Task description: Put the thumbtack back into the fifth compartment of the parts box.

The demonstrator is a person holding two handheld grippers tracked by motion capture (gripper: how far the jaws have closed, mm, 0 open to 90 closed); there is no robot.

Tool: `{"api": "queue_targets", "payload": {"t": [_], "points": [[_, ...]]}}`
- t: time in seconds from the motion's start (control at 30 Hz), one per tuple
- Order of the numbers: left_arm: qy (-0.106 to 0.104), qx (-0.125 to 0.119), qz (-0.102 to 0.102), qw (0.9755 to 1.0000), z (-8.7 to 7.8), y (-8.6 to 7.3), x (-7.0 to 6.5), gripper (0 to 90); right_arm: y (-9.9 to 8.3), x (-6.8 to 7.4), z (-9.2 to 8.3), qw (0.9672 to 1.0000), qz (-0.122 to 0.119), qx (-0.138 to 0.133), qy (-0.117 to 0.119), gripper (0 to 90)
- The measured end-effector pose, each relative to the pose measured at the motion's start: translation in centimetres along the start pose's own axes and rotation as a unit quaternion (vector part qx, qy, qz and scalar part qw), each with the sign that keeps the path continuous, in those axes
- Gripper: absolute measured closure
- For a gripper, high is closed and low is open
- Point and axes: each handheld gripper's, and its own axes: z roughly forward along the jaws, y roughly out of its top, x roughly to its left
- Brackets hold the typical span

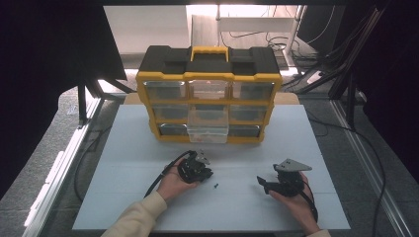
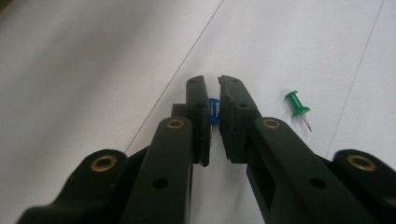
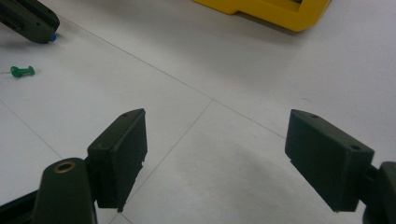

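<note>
In the left gripper view a blue push pin (image 2: 214,112) is pinched between the two black jaws of my left gripper (image 2: 213,84), low over the white table. A green push pin (image 2: 297,105) lies on its side just to the right of those jaws, seen also as a small dark speck (image 1: 216,186) in the high view and at the far left (image 3: 22,71) of the right gripper view. My left gripper (image 1: 209,174) is held at the table's front middle. My right gripper (image 1: 260,180) rests at the front right, jaws wide apart with nothing between them (image 3: 215,140).
A yellow and black drawer organiser (image 1: 209,94) stands at the back middle of the white board (image 1: 123,197). Its bottom middle clear drawer (image 1: 208,129) is pulled out toward me. Cables trail from both grippers along the table.
</note>
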Motion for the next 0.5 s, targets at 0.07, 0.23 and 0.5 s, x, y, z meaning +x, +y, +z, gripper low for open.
{"api": "queue_targets", "payload": {"t": [0.07, 0.23, 0.5], "points": [[0.001, 0.000, 0.001, 1.0000, -0.02, -0.02, -0.05, 83.0, -0.01, -0.01, 0.01, 1.0000, 0.001, 0.000, 0.000, 21.5], [0.003, -0.006, -0.006, 1.0000, -0.05, -0.18, -0.04, 83.3, -0.02, -0.01, -0.01, 1.0000, 0.001, 0.000, -0.001, 21.5], [-0.018, -0.035, -0.032, 0.9987, -0.56, -0.84, 0.48, 87.9, -0.01, -0.05, -0.04, 1.0000, 0.001, -0.001, -0.001, 21.6]]}}
